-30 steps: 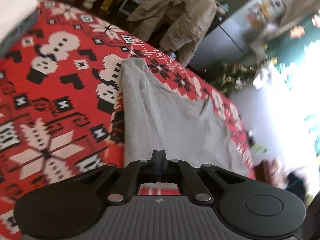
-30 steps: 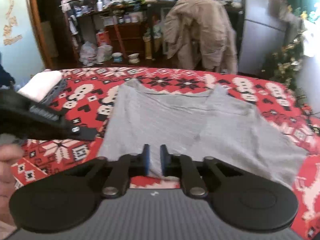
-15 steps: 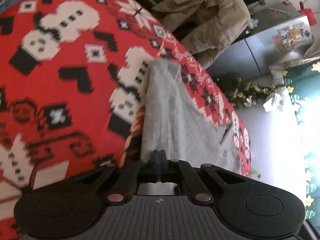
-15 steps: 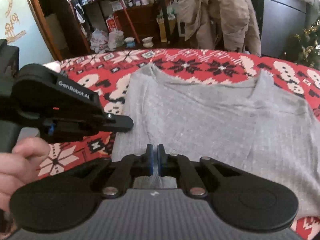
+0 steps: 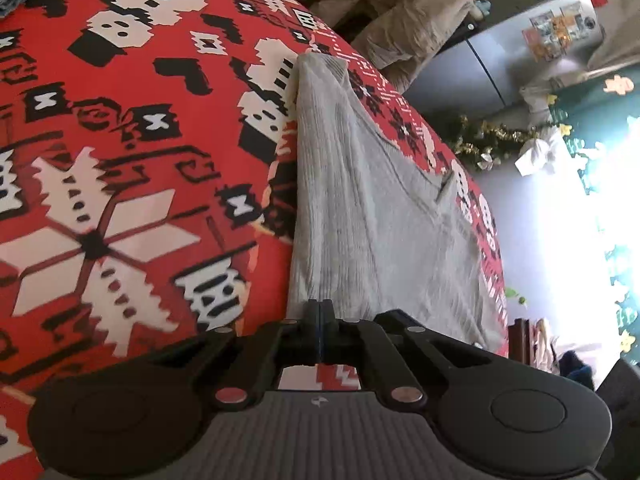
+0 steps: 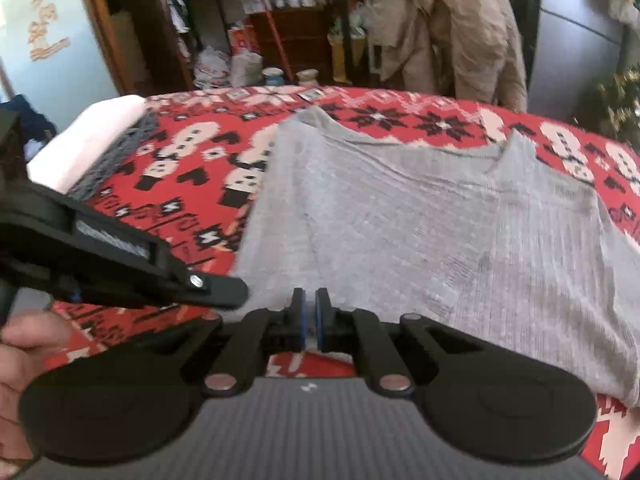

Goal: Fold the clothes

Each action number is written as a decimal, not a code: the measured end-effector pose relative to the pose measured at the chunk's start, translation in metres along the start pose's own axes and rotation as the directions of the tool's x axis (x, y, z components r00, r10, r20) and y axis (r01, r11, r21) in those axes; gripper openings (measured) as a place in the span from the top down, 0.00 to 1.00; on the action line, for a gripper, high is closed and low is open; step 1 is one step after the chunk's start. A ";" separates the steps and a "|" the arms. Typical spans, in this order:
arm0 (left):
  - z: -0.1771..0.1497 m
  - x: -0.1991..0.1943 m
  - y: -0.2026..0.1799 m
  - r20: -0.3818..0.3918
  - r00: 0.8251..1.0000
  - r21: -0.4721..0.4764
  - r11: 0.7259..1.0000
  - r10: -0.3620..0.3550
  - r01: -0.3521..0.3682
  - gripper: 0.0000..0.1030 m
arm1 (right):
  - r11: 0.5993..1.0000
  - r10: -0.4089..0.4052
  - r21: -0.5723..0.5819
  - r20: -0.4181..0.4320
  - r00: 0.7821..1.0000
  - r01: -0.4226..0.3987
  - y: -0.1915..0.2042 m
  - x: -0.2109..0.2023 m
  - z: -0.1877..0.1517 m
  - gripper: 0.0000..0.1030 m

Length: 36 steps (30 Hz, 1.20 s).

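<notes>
Grey top point(image 6: 420, 240) lies spread out on the red patterned blanket point(image 5: 120, 140), neckline at the far side, hem toward the cameras, and its left edge already looks doubled over lengthwise in the left wrist view.

The left gripper point(image 5: 320, 330) has its fingers pressed together right at the near left corner of the hem. It looks like it's pinching fabric there, but the actual bite is hidden under the fingertips, so take that as a guess. The right gripper point(image 6: 310, 320) sits at the hem a bit further along, fingers nearly together with a thin slit between them, and I can't tell if any cloth is in there. The person's left hand point(image 6: 24, 360) shows at the edge of the right view.

Step-wise, I'd say it's mid-fold: both tools are working the bottom edge. Whatever comes next needs both corners held evenly so the knit doesn't bunch or drag across the blanket.

There's a white folded pile point(image 6: 84, 140) with something grey knitted under it at the far left corner.

Writing: nothing readable. The fridge point(image 5: 520, 52) has stickers or magnets on it, all too blurry, and so is the small logo on the gripper body.
</notes>
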<state>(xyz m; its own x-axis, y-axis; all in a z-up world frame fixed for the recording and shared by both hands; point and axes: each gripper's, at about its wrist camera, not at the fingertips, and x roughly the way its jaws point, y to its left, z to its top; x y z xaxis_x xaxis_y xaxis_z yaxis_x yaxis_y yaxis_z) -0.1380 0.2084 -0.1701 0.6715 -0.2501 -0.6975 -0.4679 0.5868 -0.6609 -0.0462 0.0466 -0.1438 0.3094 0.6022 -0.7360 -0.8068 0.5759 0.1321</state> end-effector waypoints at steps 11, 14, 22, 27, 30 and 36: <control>-0.007 -0.015 -0.016 0.037 0.999 0.086 0.996 0.033 -0.036 0.99 | 0.997 -0.029 -0.068 -0.011 1.000 0.028 0.003 -0.013 -0.026 0.95; 0.002 -0.013 -0.028 0.059 0.998 0.111 0.994 -0.003 -0.004 0.99 | 0.998 -0.043 -0.044 0.034 0.998 0.045 -0.008 -0.028 -0.021 0.95; -0.003 0.019 -0.036 0.003 0.998 0.156 0.986 0.063 -0.062 0.99 | 0.993 -0.115 -0.020 0.012 0.993 0.115 -0.029 -0.008 -0.018 0.95; -0.011 0.008 -0.032 0.000 0.998 0.163 0.985 0.063 -0.062 0.99 | 0.992 -0.122 -0.030 0.015 0.992 0.123 -0.039 -0.033 -0.040 0.92; -0.016 -0.003 -0.042 0.015 0.998 0.207 0.976 0.061 -0.063 0.99 | 0.988 -0.151 0.010 0.032 0.988 0.151 -0.052 -0.054 -0.046 0.92; -0.029 -0.012 -0.080 0.030 0.999 0.334 0.941 0.044 -0.052 0.99 | 0.941 -0.310 0.168 0.082 0.947 0.293 -0.102 -0.103 -0.053 0.88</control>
<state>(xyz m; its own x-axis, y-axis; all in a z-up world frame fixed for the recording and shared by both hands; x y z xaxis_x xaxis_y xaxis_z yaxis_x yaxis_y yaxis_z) -0.1249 0.1419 -0.1170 0.6672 -0.2008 -0.7173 -0.2828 0.8226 -0.4933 -0.0222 -0.1033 -0.1163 0.5843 0.4377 -0.6834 -0.5842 0.8114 0.0202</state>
